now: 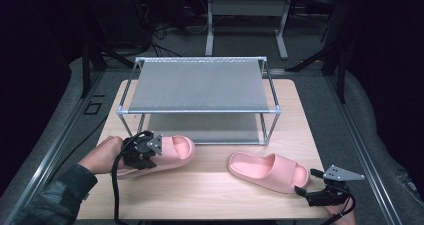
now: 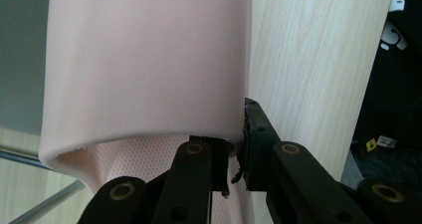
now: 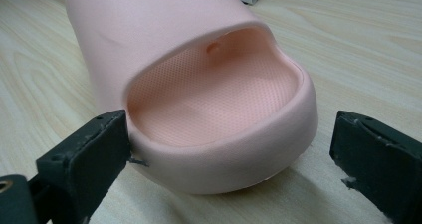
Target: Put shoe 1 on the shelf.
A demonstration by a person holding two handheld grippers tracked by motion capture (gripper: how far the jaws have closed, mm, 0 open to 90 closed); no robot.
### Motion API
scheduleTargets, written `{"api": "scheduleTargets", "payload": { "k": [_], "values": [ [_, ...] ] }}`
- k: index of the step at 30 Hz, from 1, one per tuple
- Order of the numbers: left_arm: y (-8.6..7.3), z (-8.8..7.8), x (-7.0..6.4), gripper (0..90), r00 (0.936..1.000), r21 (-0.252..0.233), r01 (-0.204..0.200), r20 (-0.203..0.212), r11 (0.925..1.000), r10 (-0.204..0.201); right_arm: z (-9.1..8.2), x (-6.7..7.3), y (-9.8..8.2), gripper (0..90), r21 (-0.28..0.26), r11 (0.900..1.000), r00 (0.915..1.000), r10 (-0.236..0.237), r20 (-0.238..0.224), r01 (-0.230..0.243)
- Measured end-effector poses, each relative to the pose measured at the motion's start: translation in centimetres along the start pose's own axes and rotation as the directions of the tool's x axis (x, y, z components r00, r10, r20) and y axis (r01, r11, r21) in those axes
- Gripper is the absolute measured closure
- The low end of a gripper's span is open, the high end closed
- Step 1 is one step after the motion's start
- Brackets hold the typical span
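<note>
A: Left gripper (image 1: 146,150) pinching the heel-side wall of the left slipper (image 1: 170,152), fingers (image 2: 256,134) clamped tight on the rim. Slipper sitting on the surface (image 1: 210,195) just in front of the rack (image 1: 200,85), long axis running left-right, toe to the right.

B: And the other one?

A: Right slipper (image 1: 267,171) lying near the front right, heel end nearest the right gripper (image 1: 310,182). Fingers (image 3: 84,154) spread wide either side of that heel, not touching yet. Probably just a short push forward, then close.
</note>
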State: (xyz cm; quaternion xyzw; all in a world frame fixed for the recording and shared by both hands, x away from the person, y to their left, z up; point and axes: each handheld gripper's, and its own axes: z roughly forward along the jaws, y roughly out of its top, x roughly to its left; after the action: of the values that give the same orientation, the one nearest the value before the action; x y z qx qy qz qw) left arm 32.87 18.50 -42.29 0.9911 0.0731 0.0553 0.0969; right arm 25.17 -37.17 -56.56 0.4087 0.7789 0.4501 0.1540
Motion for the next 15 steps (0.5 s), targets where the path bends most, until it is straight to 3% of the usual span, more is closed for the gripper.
{"api": "scheduleTargets", "payload": {
  "k": [7,12,15],
  "values": [
    [0.3,-1.8,0.2,83.7,0.9991,0.022,-0.042,-0.010,0.9989,0.042,-0.1,0.0,-0.1,2.2,-0.011,1.000,0.9999,0.010,-0.002,-0.011],
    [0.6,-3.0,0.3,83.7,0.9986,0.000,-0.052,0.009,0.9986,0.052,-0.1,-0.1,0.0,2.2,-0.009,1.000,1.0000,0.009,-0.003,-0.009],
    [0.8,-3.5,0.4,83.7,0.9984,0.009,-0.056,-0.001,0.9984,0.056,0.0,0.0,0.0,2.3,-0.004,1.000,1.0000,0.008,-0.006,-0.008]
  ]
}}
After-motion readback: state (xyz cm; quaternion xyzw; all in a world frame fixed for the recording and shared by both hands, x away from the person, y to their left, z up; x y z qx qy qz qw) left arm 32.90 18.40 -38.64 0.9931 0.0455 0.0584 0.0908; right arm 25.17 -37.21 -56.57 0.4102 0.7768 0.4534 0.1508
